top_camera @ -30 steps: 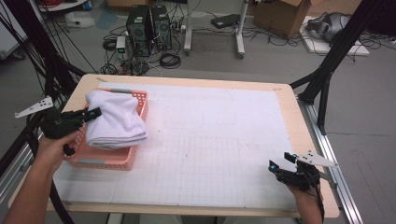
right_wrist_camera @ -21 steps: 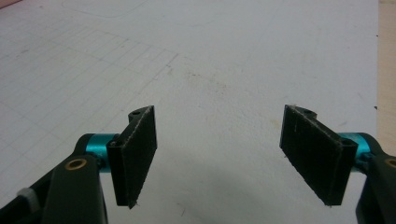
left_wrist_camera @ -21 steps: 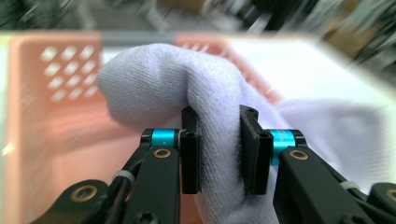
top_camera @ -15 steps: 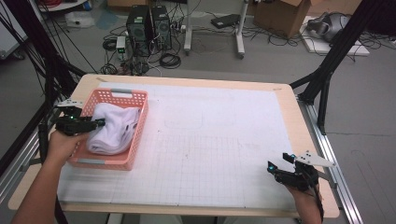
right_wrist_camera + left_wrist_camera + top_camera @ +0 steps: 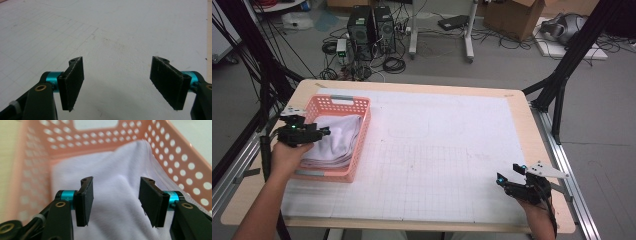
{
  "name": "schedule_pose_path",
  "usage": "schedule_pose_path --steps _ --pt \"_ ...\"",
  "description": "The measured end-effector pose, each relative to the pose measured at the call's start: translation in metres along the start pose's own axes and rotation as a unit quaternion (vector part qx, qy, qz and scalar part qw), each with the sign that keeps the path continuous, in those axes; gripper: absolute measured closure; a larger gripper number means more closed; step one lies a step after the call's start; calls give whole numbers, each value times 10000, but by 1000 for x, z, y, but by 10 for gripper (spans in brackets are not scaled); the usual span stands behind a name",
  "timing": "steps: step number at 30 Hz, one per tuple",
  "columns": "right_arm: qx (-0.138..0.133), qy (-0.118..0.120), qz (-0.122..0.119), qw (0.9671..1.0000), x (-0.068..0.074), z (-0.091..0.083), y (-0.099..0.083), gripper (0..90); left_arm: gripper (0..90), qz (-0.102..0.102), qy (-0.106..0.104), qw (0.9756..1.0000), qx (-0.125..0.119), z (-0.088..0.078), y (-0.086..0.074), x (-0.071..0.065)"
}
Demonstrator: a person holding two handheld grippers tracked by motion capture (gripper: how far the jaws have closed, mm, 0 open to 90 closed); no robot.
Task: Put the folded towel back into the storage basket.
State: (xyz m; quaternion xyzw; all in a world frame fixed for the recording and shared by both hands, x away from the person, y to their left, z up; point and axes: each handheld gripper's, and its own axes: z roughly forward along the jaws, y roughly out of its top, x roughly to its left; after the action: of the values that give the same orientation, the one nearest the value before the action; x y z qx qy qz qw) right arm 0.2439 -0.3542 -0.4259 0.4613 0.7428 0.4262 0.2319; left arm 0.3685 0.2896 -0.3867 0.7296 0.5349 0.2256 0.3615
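Towel (image 5: 334, 141) count was one, white, lying folded inside the single pink basket (image 5: 343, 102), which sat at the desk's (image 5: 452, 150) left edge near the far-left corner. Two grippers in play. My left gripper (image 5: 323, 131) hung over the basket's left rim above the towel; in the left gripper view (image 5: 115, 201) its jaws stood apart with cloth showing below and between them, pads not pressing on it, so released. They had just been opening. My right gripper (image 5: 501, 179) sat near the desk's near-right corner, jaws spread wide over bare gridded mat (image 5: 125, 37), nothing between them.

Edges: basket's left wall ran just beside the desk's left edge, tight there. Towel reached the basket's right wall and rode up it slightly. From the basket's right wall across to the right edge the desk was open, plenty of room.

Versus a second earlier: the towel was then held up above the basket, bulging over its rim; now it lay down inside, below the rim. Right gripper unchanged.
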Motion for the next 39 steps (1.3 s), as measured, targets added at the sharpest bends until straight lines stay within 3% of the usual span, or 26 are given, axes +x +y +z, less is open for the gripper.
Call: schedule_pose_path --steps 3,5,6,9,11,13,14,15,16,18,21,22,23,24,26,27,29,30,31,32,33,34,35,37,38,39 --pt "5 -7 -34 10000 0 1 0 263 416 102 126 9986 501 21 -2 -7" --pt "14 1 19 10000 -1 1 -1 263 370 220 302 9950 921 36 -4 -9" --pt "11 0 6 10000 -1 0 -1 263 351 220 302 9950 921 36 -4 -9" --pt "6 20 3 10000 -2 1 -1 263 352 480 262 9926 1082 41 -4 -17" --pt "-6 10 11 10000 -2 1 -1 263 377 471 -60 9925 1127 40 -4 -17" --pt "1 11 40 10000 -3 1 -1 263 334 432 -456 9918 1112 38 -4 -14" --pt "6 14 36 10000 -3 1 -1 263 320 432 -456 9918 1112 38 -4 -14" --pt "11 14 43 10000 -2 1 -1 263 319 516 -603 9905 1125 38 -5 -14" --pt "6 11 25 10000 -2 1 -1 263 321 575 -498 9906 1141 38 -5 -14" --pt "10 17 35 10000 -3 1 -1 263 359 617 -18 9910 1185 39 -4 -14" --pt "-14 8 49 10000 -3 0 -1 263 322 655 469 9903 1133 37 -3 -15" --pt "-29 12 26 10000 -3 0 -1 263 300 655 469 9903 1133 37 -3 -15" --pt "-28 17 43 10000 -2 -1 -1 263 305 595 720 9920 845 30 -1 -13" --pt "-33 25 45 10000 -2 -2 0 263 337 537 742 9943 545 23 0 -12" --pt "-68 18 29 10000 -3 -3 0 263 322 269 475 9983 -180 9 2 -9" --pt "-64 10 46 10000 -3 -3 0 263 321 151 325 9981 -493 2 2 -9" --pt "-67 6 30 10000 -3 -3 1 263 290 33 78 9940 -1092 -12 2 -11" --pt "-61 11 34 10000 -3 -2 1 263 289 33 78 9940 -1092 -12 2 -11" --pt "-62 16 26 10000 -2 -2 1 263 280 -48 -67 9906 -1367 -19 1 -13" --pt "-62 27 -10 10000 -2 -2 1 263 277 -235 -372 9808 -1899 -32 -5 -23" --pt "-60 29 -2 10000 -1 -2 1 263 282 -222 -473 9759 -2117 -37 -8 -30" --pt "-74 32 -3 10000 -1 -2 2 263 279 -211 -563 9725 -2250 -41 -11 -37" --pt "-74 32 -14 10000 -1 -2 2 263 267 -211 -563 9725 -2250 -41 -11 -37" --pt "-92 44 -1 9999 -2 -2 2 263 250 -228 -761 9666 -2437 -45 -17 -52" --pt "-80 42 -39 10000 -2 -1 2 262 198 -167 -895 9600 -2647 -49 -20 -68" --pt "-80 42 -39 10000 -2 -1 2 262 177 -167 -895 9600 -2647 -49 -20 -68"
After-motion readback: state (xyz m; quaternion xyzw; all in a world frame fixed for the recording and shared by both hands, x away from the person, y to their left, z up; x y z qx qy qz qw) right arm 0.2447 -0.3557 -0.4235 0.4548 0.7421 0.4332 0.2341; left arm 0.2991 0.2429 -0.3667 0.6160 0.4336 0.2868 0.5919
